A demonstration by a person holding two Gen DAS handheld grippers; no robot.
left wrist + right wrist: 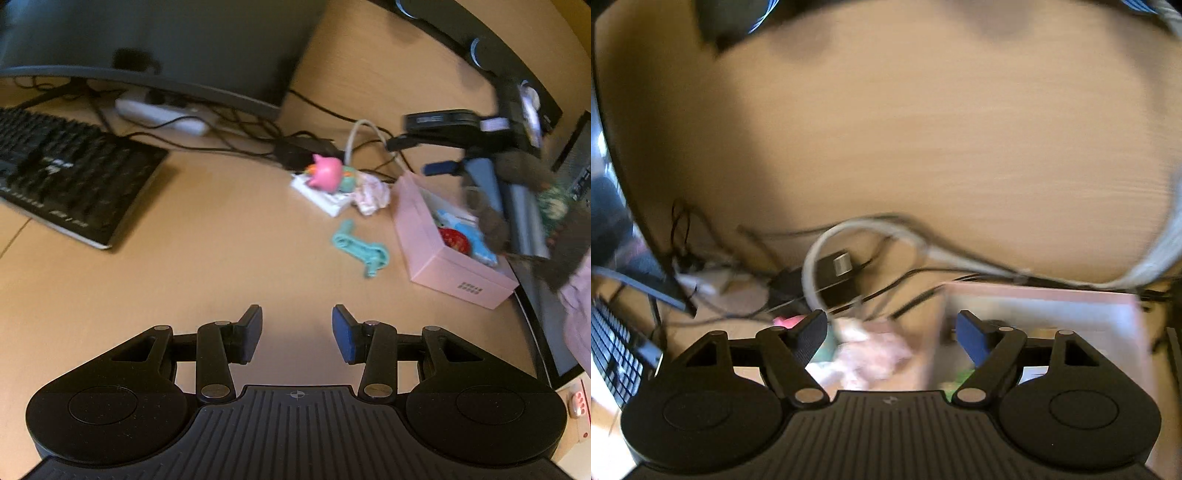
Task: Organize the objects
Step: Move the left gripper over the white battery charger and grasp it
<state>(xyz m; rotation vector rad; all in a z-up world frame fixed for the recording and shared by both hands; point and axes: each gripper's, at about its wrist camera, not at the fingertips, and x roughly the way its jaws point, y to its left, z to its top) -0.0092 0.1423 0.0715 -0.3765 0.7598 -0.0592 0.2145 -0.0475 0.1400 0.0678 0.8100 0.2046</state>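
Observation:
In the left wrist view a pink open box (436, 258) stands on the wooden desk at the right, holding a red item (453, 238) and a blue item (480, 247). A teal plastic toy (360, 251) lies left of the box. A pink toy (327, 173) and a crumpled pinkish tissue (371, 192) lie behind it. My left gripper (297, 334) is open and empty, low over bare desk. My right gripper (892, 336) is open and empty, above the tissue (871, 354) and the box's left wall (1034, 302); it also shows in the left wrist view (480, 173), blurred.
A black keyboard (62, 177) lies at the left under a dark monitor (147, 40). A white power strip (162, 114) and tangled black cables (236, 136) run behind the toys. A white looped cable (827, 254) and a black adapter (820, 280) lie beyond my right gripper.

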